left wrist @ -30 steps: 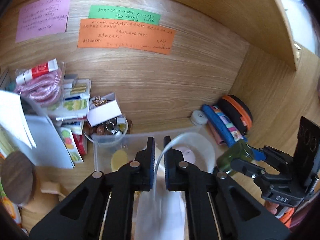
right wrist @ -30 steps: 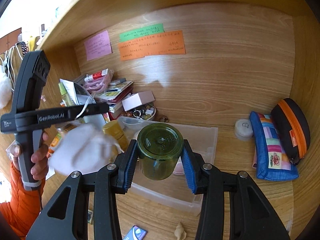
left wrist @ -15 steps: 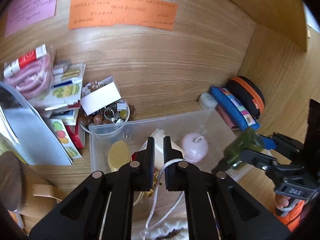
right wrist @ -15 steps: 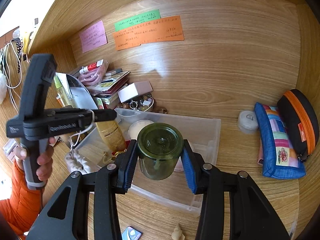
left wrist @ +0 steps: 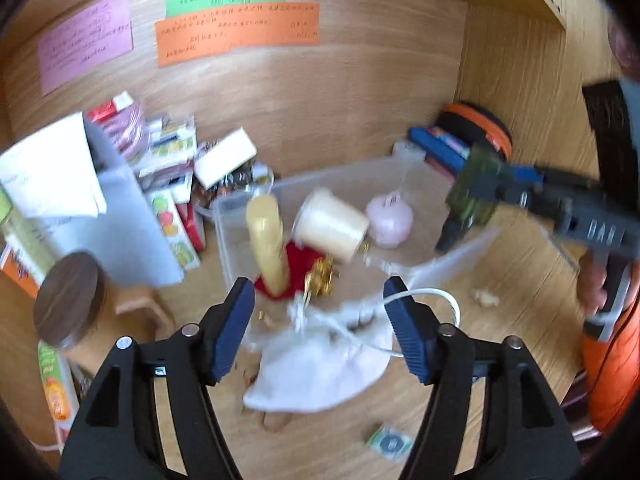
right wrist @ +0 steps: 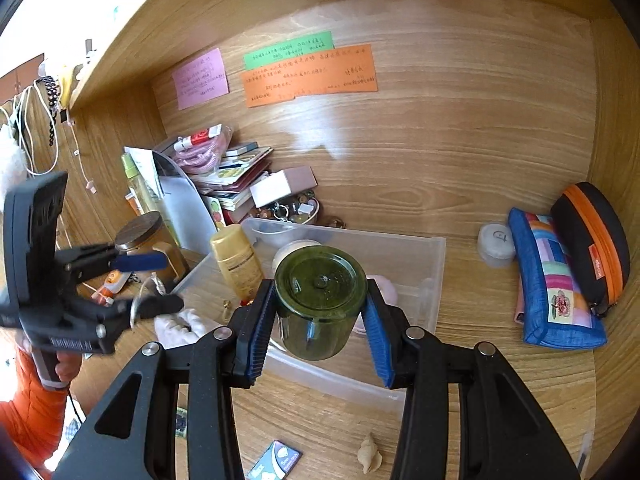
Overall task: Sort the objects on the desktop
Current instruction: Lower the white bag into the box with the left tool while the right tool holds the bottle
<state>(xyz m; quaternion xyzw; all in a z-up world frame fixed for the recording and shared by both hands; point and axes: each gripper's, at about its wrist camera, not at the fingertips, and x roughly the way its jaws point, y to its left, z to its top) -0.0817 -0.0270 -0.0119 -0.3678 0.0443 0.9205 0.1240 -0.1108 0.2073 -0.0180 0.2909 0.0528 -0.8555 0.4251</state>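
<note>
A clear plastic bin (right wrist: 434,248) stands on the wooden desk; it also shows in the left wrist view (left wrist: 224,208). In it lie a yellow bottle (left wrist: 266,248), a cream jar (left wrist: 330,226), a pink round thing (left wrist: 390,220) and a white drawstring pouch (left wrist: 316,364) at its near end. My left gripper (left wrist: 320,312) is open just above the pouch, and its cord (left wrist: 432,294) loops by the right finger. My right gripper (right wrist: 318,308) is shut on a green glass jar (right wrist: 320,292) and holds it over the bin's near side.
A stack of books and packets (right wrist: 236,172), a small bowl of trinkets (right wrist: 296,210) and a wooden-lidded jar (right wrist: 140,230) crowd the left. A blue pencil case (right wrist: 556,292), a black-orange case (right wrist: 592,240) and a small white tub (right wrist: 496,242) sit right. A shell (right wrist: 370,458) and card (right wrist: 276,460) lie in front.
My left gripper opened and let go of the pouch's cord; the pouch dropped into the bin's near end. The right gripper kept hold of the green jar, nearly still.
</note>
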